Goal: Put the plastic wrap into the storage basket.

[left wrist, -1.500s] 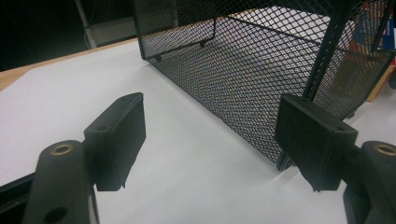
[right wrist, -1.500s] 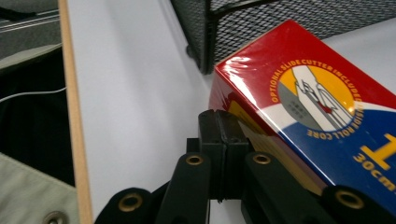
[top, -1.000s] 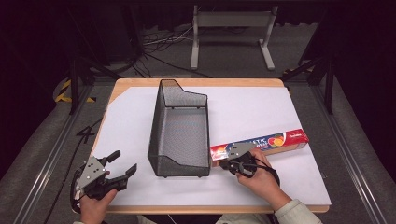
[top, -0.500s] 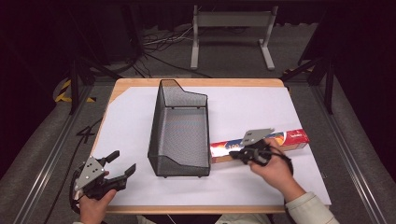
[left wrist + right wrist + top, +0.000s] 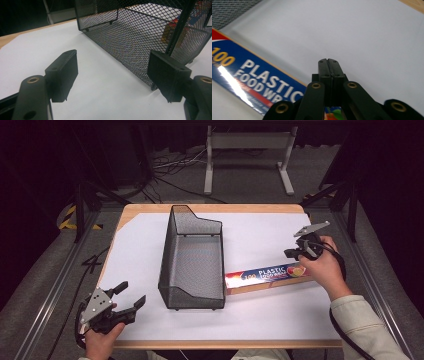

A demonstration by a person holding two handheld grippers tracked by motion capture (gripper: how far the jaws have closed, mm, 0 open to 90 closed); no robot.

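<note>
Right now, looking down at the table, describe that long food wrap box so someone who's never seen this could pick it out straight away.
Start at the black mesh basket in the middle of the white-covered table. Just to its right lies the plastic food wrap box, one end up close to the basket's right wall, the other by the right gripper. It is the long, flat, colourful item, blue with white lettering and a red end.

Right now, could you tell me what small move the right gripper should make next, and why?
Probably open its fingers and lower over the plastic wrap box: the right gripper is shut, empty, above the box's right end, which lies beside the mesh basket.
</note>
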